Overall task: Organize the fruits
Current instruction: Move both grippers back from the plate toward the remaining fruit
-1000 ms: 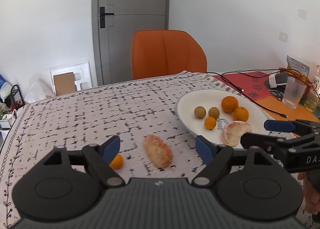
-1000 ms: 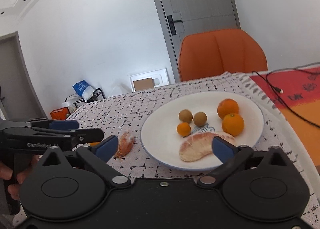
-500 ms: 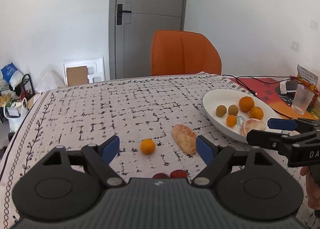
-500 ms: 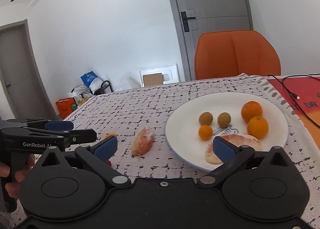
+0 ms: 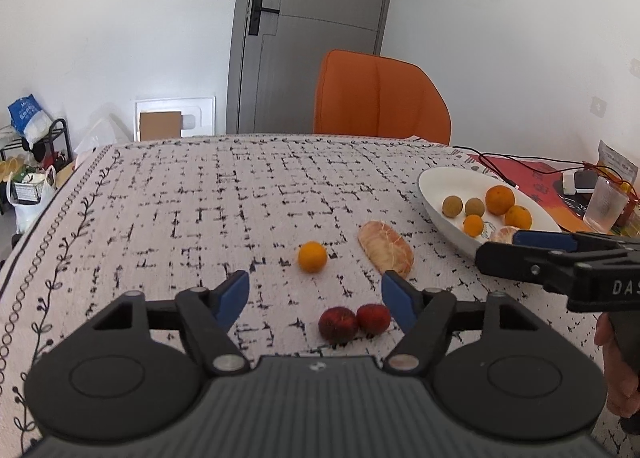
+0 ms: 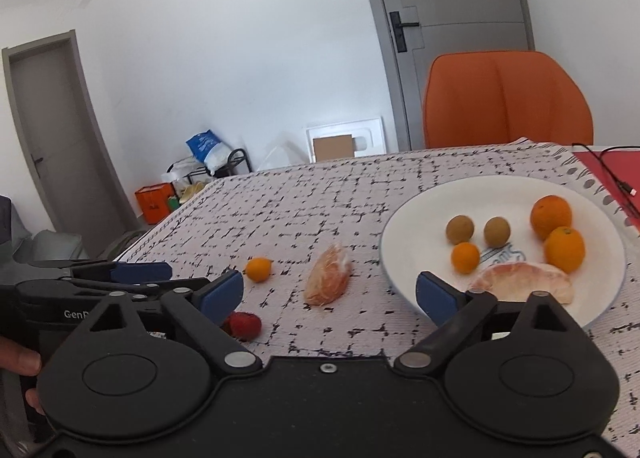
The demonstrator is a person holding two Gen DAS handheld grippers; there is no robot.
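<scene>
The white plate (image 6: pixel 404 226) near the desk's right edge already holds six fruits; a peeled citrus piece (image 5: pixel 385 247), a small orange (image 5: pixel 312 256) and two red berries (image 5: pixel 354 321) remain mid-desk. Left tongs (image 5: pixel 314 294) and right tongs (image 6: pixel 330 292) both gape wide, empty

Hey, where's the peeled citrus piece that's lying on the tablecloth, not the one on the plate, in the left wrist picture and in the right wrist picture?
Left wrist view: peeled citrus piece lies right of centre on the tablecloth, between the small loose orange and the white plate.
Right wrist view: it lies at centre, just left of the plate.
Shared landmark: the orange chair behind the table.
</scene>
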